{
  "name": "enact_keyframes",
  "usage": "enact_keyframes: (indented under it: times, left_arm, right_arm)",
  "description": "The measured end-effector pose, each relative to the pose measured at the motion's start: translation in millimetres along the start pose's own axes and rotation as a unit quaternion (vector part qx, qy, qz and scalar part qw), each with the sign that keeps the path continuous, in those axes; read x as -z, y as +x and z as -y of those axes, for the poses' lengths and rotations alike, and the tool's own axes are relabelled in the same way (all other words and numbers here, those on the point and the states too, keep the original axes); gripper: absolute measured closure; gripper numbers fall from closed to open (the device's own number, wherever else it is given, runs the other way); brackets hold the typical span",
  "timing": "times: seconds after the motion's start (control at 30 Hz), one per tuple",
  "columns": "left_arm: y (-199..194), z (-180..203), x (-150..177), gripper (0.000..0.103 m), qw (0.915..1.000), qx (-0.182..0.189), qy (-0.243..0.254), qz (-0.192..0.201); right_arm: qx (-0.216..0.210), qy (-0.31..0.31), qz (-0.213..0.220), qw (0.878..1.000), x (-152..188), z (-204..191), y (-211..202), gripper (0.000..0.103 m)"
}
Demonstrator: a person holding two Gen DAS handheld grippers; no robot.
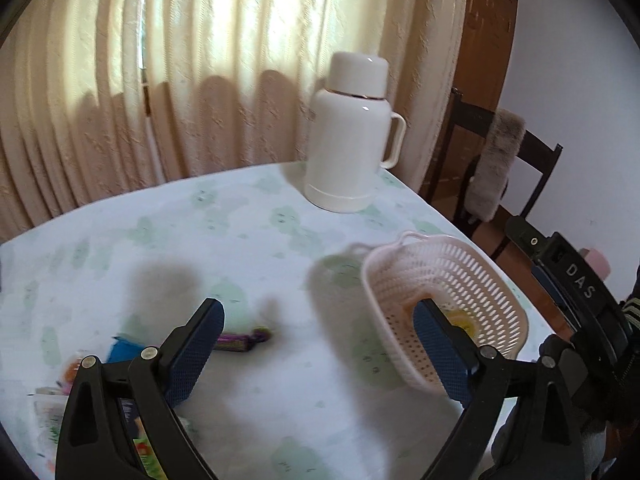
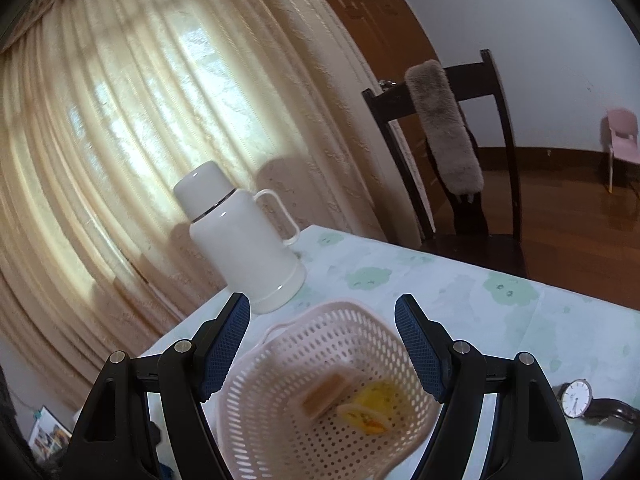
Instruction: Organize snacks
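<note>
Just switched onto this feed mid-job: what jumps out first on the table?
The tall white thermos jug stands upright at the table's far edge, against the lit curtain. Nearer, a pale perforated basket sits between the right tongs, with two or three wrapped snacks inside. More snacks, one purple, lie loose by the left tongs, which are empty.

One white thermos flask (image 1: 347,136) stands near the table's (image 1: 248,240) far edge. One pink perforated basket (image 2: 320,392) sits toward the right edge, holding two snack packets (image 2: 352,402). One purple wrapped snack (image 1: 242,340) lies near the front-left corner beside several blurred packets. One wristwatch (image 2: 576,398). One dark chair (image 2: 472,128).
</note>
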State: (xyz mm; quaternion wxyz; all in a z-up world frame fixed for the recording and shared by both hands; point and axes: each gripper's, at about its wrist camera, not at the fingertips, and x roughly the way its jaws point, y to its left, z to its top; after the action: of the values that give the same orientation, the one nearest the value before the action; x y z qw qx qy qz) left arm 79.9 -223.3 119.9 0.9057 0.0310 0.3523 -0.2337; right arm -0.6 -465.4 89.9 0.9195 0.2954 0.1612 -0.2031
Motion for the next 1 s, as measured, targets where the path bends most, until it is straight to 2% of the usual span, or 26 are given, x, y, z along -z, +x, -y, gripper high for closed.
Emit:
enact_keyframes:
  times: [0.23,0.47,0.77,1.0]
  left_arm:
    - [-22,-25,5,0.009,0.9992,-0.032,-0.01,0.021]
    - [-38,-61,12,0.008,0.9969,-0.057,-0.047,0.028]
    - [-63,-118,31,0.007,0.989,-0.109,-0.094,0.035]
    - [-79,-166,61,0.007,0.9788,-0.157,-0.131,0.018]
  right_arm:
    - [-0.019,-0.04,0.0,0.999,9,-18,-1,0.027]
    - [-0.04,-0.072,-0.007,0.997,22,-35,-1,0.027]
    - [-0.081,-0.127,-0.009,0.989,42,-63,-9,0.025]
    - [-0.112,-0.155,-0.03,0.981,59,-78,-10,0.025]
